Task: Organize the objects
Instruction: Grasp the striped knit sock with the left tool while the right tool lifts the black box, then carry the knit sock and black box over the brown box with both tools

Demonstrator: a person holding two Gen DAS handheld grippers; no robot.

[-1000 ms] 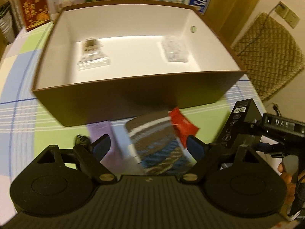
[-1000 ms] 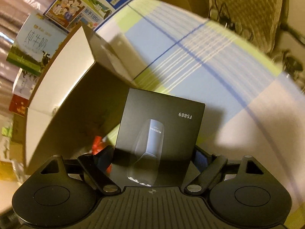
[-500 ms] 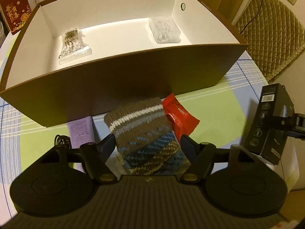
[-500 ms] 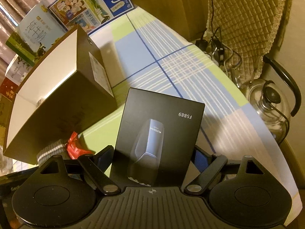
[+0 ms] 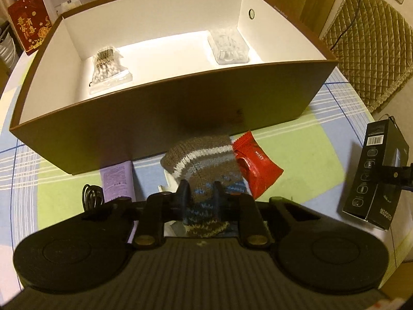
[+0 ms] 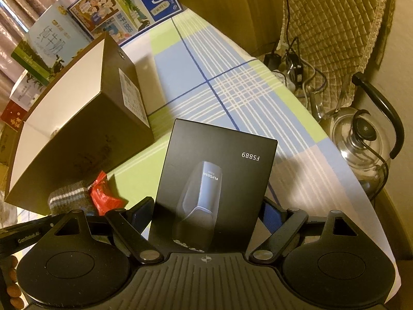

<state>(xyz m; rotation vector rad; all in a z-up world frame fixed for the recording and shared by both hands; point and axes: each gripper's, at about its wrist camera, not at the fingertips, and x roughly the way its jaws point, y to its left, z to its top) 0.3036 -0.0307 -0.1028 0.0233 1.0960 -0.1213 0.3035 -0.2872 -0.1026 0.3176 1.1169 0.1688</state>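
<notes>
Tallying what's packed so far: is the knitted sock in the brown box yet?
Not yet. The sock lies on the table in front of the box, pinched by the left tongs.

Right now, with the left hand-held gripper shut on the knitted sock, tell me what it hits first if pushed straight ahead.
Most likely the near brown wall of the open storage box, directly beyond the sock held by the left hand-held gripper. Depth is uncertain.
</notes>
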